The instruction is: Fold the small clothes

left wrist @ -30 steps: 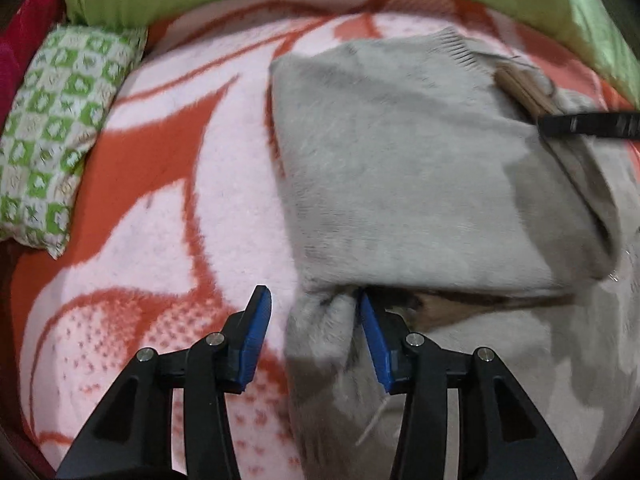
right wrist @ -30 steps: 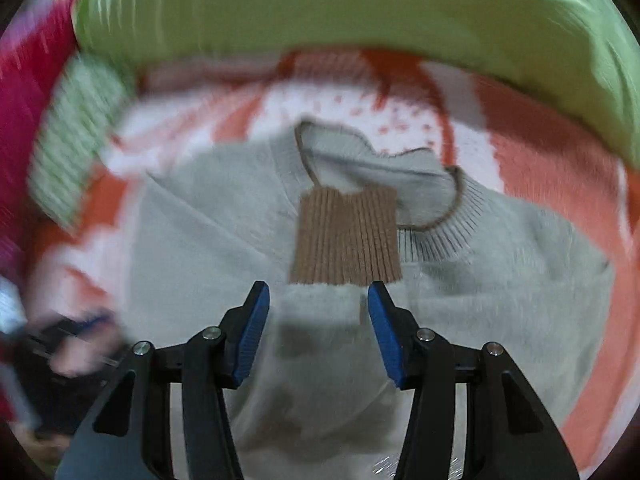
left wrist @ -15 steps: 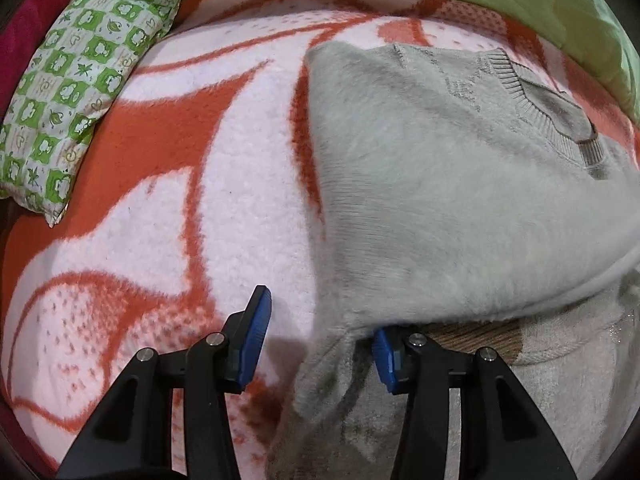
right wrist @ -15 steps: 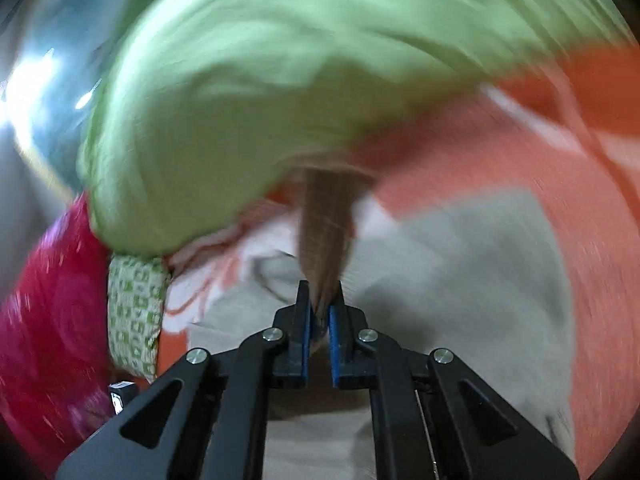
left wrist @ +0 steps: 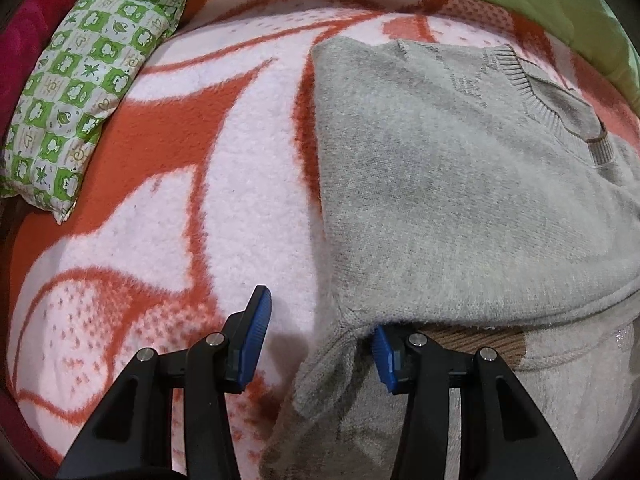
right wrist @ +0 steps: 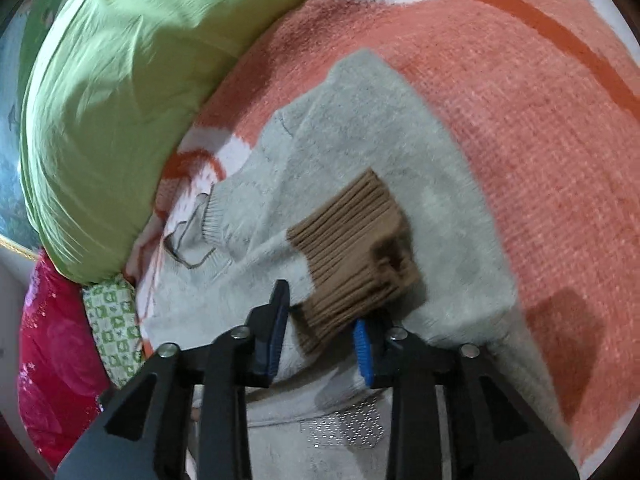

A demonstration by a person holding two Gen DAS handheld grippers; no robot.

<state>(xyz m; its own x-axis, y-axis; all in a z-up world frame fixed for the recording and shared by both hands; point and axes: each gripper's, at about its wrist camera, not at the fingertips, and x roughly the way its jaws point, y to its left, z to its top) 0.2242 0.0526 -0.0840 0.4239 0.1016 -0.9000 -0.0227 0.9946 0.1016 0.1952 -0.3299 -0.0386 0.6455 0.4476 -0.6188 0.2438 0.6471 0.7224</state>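
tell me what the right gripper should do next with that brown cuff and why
Probably draw the right gripper straight back off the brown cuff. Its jaws stand apart around the cuff's near end, and the cuff already lies across the gray sweater, so that sleeve looks placed. Backing out without dragging should keep the fold.

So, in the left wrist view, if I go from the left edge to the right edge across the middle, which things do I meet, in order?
dark red cloth → green-checked pillow → orange and white blanket → grey sweater
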